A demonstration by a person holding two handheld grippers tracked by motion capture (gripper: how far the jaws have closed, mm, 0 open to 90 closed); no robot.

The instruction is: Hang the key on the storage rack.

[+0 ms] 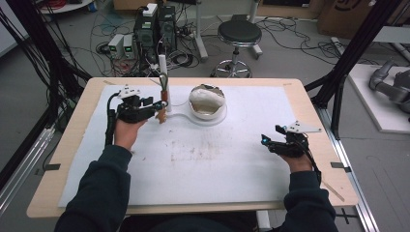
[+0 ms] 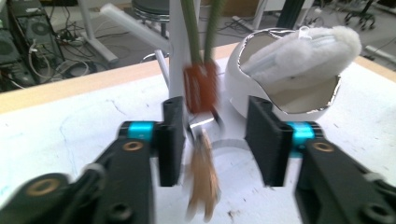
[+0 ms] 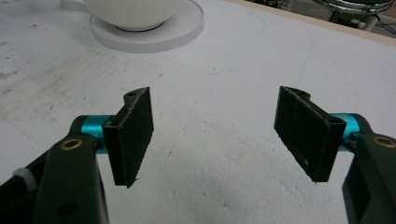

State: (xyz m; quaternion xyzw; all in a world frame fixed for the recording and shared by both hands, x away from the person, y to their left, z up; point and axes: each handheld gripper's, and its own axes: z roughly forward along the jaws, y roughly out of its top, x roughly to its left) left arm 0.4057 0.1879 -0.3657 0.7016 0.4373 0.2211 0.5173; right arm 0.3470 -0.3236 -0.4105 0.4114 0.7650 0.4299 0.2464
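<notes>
The brown clip hangs from two green wires beside a white stand, a tan strip dangling under it, just left of the white bowl. It sits between the left gripper, whose fingers stand partly apart without pressing it. The right gripper rests wide open, nothing between its fingers, above the tabletop.

brown tassel-like piece hung from a red-brown block on two green stems

it is seen blurred, dangling upright just above the white mat, beside a white post and a white bowl.
</notes>
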